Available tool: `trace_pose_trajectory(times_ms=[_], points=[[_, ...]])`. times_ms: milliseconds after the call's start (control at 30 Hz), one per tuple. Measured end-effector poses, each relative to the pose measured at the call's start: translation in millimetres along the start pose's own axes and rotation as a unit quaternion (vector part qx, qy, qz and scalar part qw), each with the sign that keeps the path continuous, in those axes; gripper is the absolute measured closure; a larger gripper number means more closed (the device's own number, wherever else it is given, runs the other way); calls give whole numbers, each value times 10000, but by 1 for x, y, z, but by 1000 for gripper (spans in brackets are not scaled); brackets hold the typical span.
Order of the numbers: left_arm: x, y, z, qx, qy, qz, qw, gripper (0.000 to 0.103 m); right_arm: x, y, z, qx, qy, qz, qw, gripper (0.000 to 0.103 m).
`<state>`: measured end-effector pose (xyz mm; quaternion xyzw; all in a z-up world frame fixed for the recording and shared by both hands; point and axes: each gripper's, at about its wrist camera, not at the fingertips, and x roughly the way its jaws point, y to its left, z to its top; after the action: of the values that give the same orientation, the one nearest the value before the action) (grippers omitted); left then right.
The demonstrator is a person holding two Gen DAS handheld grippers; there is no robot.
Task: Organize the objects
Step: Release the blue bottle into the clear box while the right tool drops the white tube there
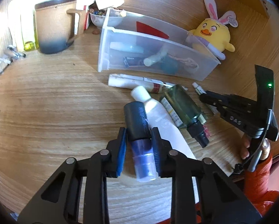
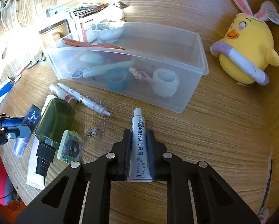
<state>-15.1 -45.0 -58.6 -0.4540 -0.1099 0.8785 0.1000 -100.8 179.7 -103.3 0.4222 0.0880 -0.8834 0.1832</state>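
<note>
Toiletries lie scattered on wooden table (image 1: 46, 102) in front of clear plastic bin (image 1: 109, 37).

Left wrist view: left gripper (image 1: 138, 132) clamped on dark blue bottle (image 1: 139, 127), blue pads pressing both sides, black cap pointing away toward the bin. White tube (image 1: 158, 115) lies touching the bottle's right side. Green bottle (image 1: 184, 104) just beside that, black nozzle toward camera. White pens (image 1: 135, 82) between pile and bin. Mug (image 1: 51, 28) far left, yellow chick plush (image 1: 212, 35) against bin's right end. Right gripper (image 1: 204, 97) enters from right, hand in orange sleeve behind.

Right wrist view: right gripper (image 2: 139, 136) closed on small white ointment tube (image 2: 138, 145), cap pointing toward the bin (image 2: 195, 85), tube lying lengthwise between the fingers. Bin holds tape rolls, tubes, red card. Green bottle (image 2: 55, 119) and small square case (image 2: 70, 146) at left, left gripper (image 2: 25, 128) at left edge on the blue bottle (image 2: 32, 117). Plush (image 2: 247, 54) at right.
</note>
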Motion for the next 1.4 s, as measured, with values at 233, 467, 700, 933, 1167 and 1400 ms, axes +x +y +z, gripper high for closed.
trace_pose_trajectory(times_ms=[233, 467, 700, 933, 1167, 1400], points=[[-13, 6, 11, 45, -362, 194, 9991, 77, -18, -12, -1, 346, -352, 182, 9986, 88], [-33, 3, 33, 152, -888, 299, 9955, 78, -49, -12, 5, 500, -825, 267, 9950, 88], [-49, -9, 57, 275, -1423, 319, 9889, 78, -69, -14, 20, 619, -1218, 361, 9900, 88], [-58, -14, 82, 323, -1742, 272, 9838, 78, -79, -17, 37, 711, -1506, 421, 9851, 88], [-52, -5, 110, 179, -1827, 280, 9826, 78, -81, -23, 59, 762, -1681, 370, 9821, 88], [-29, 2, 133, 231, -1605, 411, 9859, 78, -72, -28, 81, 805, -1680, 338, 9819, 88]])
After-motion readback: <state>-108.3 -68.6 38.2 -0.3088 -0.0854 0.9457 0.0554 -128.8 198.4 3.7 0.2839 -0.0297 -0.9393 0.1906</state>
